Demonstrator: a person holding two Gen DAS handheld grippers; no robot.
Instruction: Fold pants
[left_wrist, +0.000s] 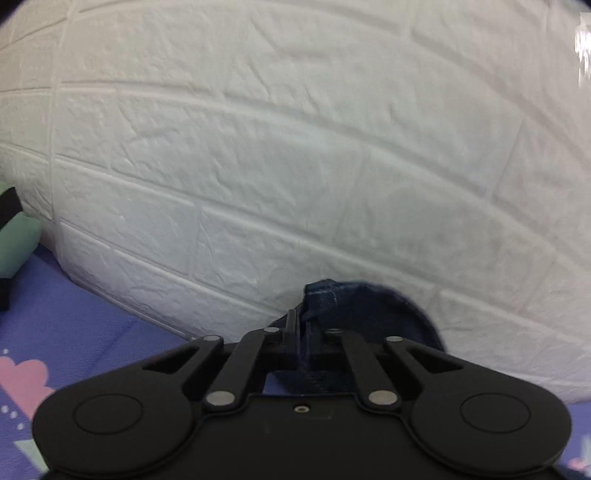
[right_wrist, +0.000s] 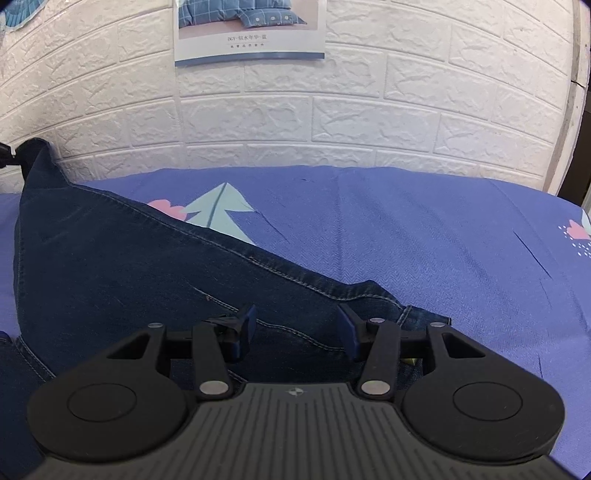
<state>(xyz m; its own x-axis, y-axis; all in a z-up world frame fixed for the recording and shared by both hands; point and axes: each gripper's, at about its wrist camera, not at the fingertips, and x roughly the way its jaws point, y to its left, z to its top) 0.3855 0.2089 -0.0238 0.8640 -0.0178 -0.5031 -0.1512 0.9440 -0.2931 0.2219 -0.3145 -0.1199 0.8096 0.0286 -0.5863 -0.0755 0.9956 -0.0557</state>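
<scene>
The pants are dark blue jeans (right_wrist: 155, 266) lying on a purple bedsheet (right_wrist: 424, 240). In the right wrist view one corner of them is pulled up at the far left, towards the wall. My left gripper (left_wrist: 301, 328) is shut on a fold of the jeans (left_wrist: 354, 310) and holds it up in front of the white brick wall. My right gripper (right_wrist: 297, 328) is open and empty, low over the near edge of the jeans, with denim between and under its fingers.
A white brick-pattern wall (right_wrist: 332, 110) runs along the far side of the bed, with a poster (right_wrist: 251, 33) on it. A green and black object (left_wrist: 14, 240) sits at the left edge of the left wrist view. The sheet (left_wrist: 74, 332) has pink and green prints.
</scene>
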